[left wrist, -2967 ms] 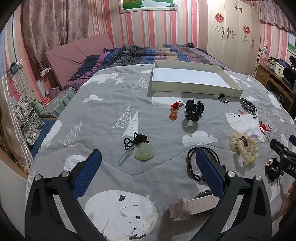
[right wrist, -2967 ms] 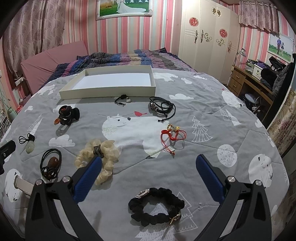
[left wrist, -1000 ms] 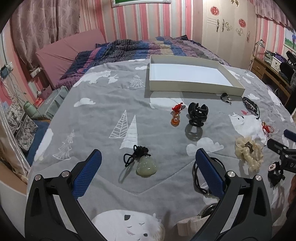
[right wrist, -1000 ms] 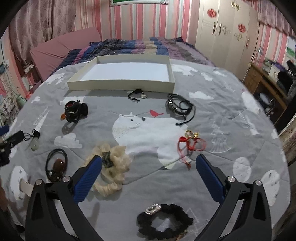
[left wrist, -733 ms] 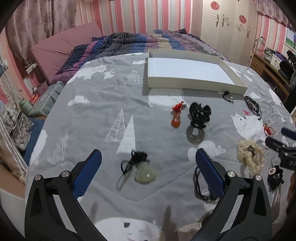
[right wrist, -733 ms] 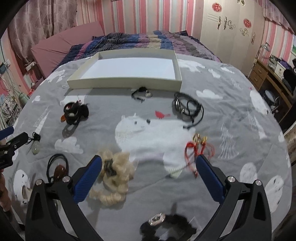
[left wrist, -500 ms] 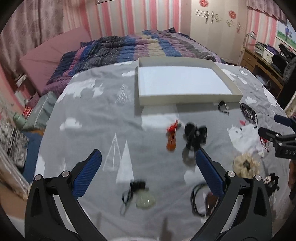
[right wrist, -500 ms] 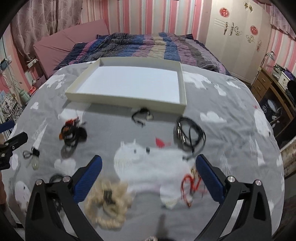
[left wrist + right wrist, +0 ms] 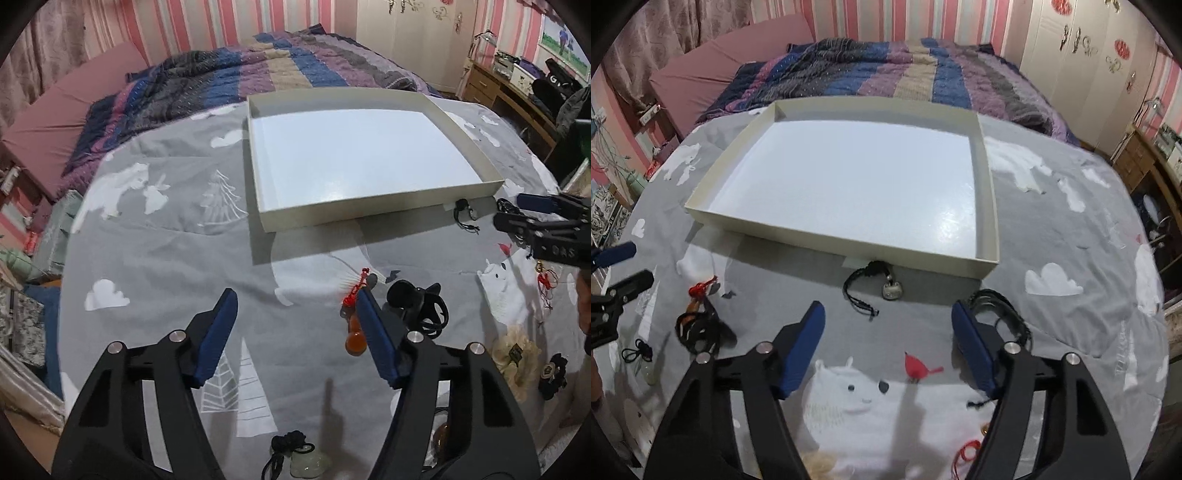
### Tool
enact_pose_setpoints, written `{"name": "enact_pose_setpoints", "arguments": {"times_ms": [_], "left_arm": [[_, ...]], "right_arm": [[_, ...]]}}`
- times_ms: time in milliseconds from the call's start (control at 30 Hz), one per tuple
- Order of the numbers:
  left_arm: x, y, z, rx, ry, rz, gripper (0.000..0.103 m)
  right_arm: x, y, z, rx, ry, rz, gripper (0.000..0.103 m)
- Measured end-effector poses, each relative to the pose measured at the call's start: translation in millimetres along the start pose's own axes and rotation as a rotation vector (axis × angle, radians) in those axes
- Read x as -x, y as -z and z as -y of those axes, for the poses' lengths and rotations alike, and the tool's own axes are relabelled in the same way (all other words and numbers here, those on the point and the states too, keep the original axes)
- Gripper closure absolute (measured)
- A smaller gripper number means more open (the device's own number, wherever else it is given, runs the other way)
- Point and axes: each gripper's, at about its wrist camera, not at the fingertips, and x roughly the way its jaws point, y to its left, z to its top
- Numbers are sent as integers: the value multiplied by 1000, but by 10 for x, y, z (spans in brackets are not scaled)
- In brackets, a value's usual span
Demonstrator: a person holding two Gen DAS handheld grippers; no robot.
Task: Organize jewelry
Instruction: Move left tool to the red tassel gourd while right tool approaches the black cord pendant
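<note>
A shallow white tray (image 9: 317, 216) (image 9: 834, 236) lies empty on the grey bedspread. My left gripper (image 9: 295, 332) is open and empty, above the spread in front of the tray. An orange pendant on a red cord (image 9: 355, 341) and a black hair claw (image 9: 417, 306) lie by its right finger. A jade pendant (image 9: 306, 461) lies below. My right gripper (image 9: 888, 341) is open and empty, just behind a black cord bracelet with a metal charm (image 9: 873, 286). A black beaded bracelet (image 9: 1008, 314) lies by its right finger.
A cream scrunchie (image 9: 517, 354), a black scrunchie (image 9: 552, 374) and a red cord charm (image 9: 546, 280) lie at the right. A folded striped quilt (image 9: 886, 62) lies behind the tray. A desk (image 9: 517, 85) stands at the far right.
Both grippers have risen and moved forward towards the tray, which now looks much bigger. The jewelry has slid down towards the bottom of both views. Both stay open.
</note>
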Motion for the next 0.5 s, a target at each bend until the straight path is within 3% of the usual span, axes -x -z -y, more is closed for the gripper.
{"name": "enact_pose_setpoints", "arguments": {"times_ms": [133,200,300,500], "left_arm": [[-84,61,64,-38,45,-7,37],[-139,70,105,-55,51,-12,38],[-236,94,166,-74,67,-38,47],[-336,66,263,-102,84,-53,54]], "right_arm": [[-161,-24,31,-13,-10,-27,34],[-222,-33,37,-9,-10,-38,39],[-319,-27,27,-7,-17,-60,42],[-373,-22,11,0,-21,-71,43]]}}
